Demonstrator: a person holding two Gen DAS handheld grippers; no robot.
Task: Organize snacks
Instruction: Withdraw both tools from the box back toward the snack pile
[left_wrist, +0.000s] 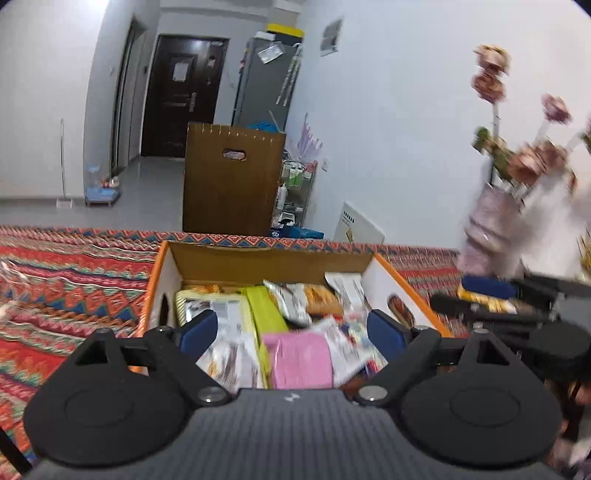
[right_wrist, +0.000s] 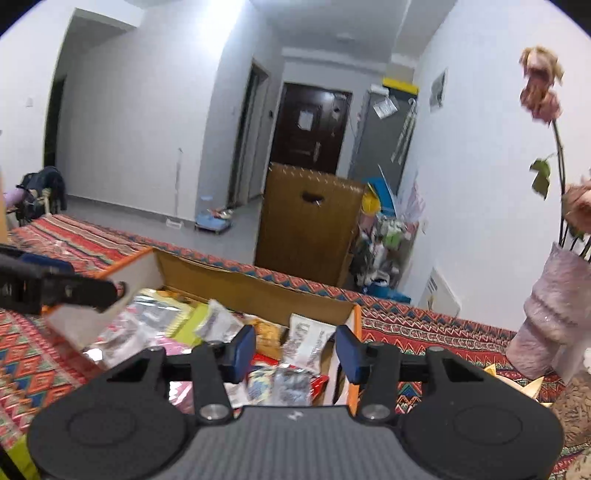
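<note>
An orange-edged cardboard box (left_wrist: 166, 280) lies open on the patterned tablecloth (left_wrist: 74, 295) and is filled with several snack packets. A pink packet (left_wrist: 299, 358), a yellow-green carton (left_wrist: 266, 314) and white foil packets (left_wrist: 347, 288) lie on top. My left gripper (left_wrist: 291, 328) hovers over the box's near end, open wide, with nothing pressed between its blue pads. My right gripper (right_wrist: 295, 354) hangs over the box's right wall (right_wrist: 356, 325). Its pads stand apart, narrower than the left's, and touch nothing. A white packet (right_wrist: 308, 341) lies in the box beyond them. The left gripper (right_wrist: 74, 284) enters that view from the left.
A pale pink vase (right_wrist: 546, 321) of wilted flowers stands on the table right of the box, close to my right gripper (left_wrist: 476, 299). A tall brown carton (left_wrist: 232, 184) stands on the floor past the table's far edge. Loose wrappers (left_wrist: 11, 273) lie far left on the cloth.
</note>
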